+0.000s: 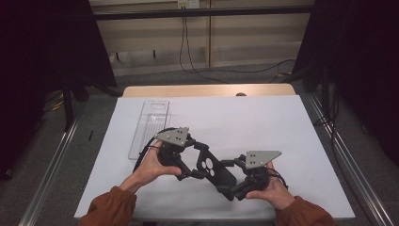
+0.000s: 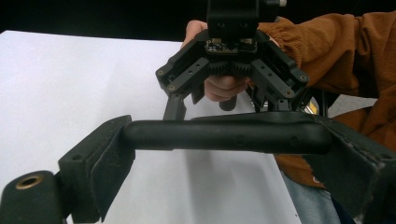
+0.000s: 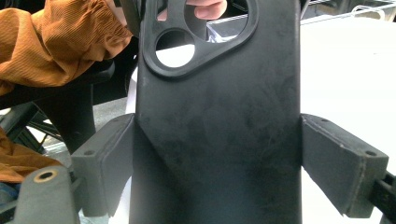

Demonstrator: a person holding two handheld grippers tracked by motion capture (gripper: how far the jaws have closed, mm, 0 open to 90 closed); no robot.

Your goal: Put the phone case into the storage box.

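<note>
A black phone case [image 1: 212, 169] with a camera cut-out hangs just above the white sheet, between my two grippers. My left gripper [image 1: 196, 165] comes in from the left and is shut on the case's camera end. In the left gripper view the case [image 2: 224, 136] lies edge-on, spanning from one pad to the other. My right gripper [image 1: 231, 182] is shut on the other end. In the right gripper view both pads press the long sides of the case [image 3: 219, 116], whose flat back faces the camera. The right gripper [image 2: 233, 70] also shows beyond the case in the left gripper view.
A clear plastic package [image 1: 150, 126] lies on the white sheet [image 1: 263, 122] to the far left of the grippers. The sheet covers a wooden table [image 1: 207, 90]. Orange sleeves [image 1: 113, 207] enter from the near edge. Metal rails run along both sides of the table.
</note>
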